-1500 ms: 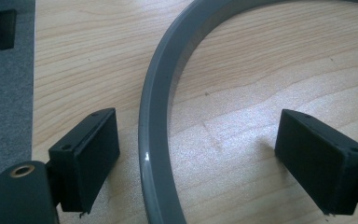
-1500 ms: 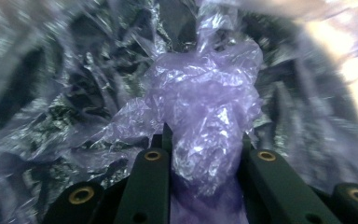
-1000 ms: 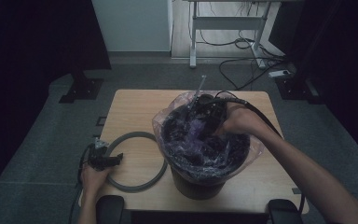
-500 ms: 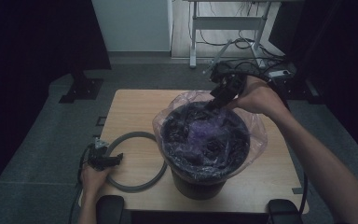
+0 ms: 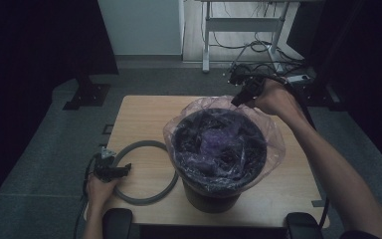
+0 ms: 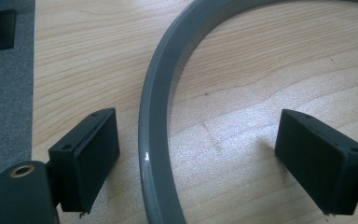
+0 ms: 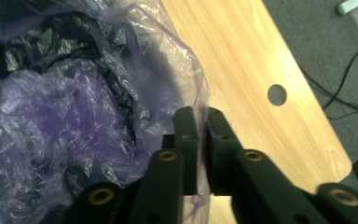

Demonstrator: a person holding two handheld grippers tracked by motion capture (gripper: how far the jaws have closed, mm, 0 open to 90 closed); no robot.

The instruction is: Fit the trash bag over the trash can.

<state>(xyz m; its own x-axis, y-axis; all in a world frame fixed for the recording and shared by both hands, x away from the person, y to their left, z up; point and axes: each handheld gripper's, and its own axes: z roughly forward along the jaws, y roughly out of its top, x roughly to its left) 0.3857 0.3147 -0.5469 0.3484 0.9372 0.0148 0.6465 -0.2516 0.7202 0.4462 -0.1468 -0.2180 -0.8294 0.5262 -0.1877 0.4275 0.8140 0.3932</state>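
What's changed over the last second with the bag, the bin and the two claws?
The right claw came up out of the bin to its far rim; its jaws have just been closing and now pinch the purple bag edge. The left claw stayed open astride the grey ring; ring and bin unmoved.

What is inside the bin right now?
The bin holds a black liner with a crumpled purple bag over it; the bag's clear edge drapes the rim. The bottom is covered.

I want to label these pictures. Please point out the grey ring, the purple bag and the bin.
grey ring point(image 6: 154, 121), left gripper view, its curved band.
purple bag point(image 7: 51, 116), right gripper view, its crumpled middle.
bin point(image 5: 209, 199), high view, its dark outer wall.
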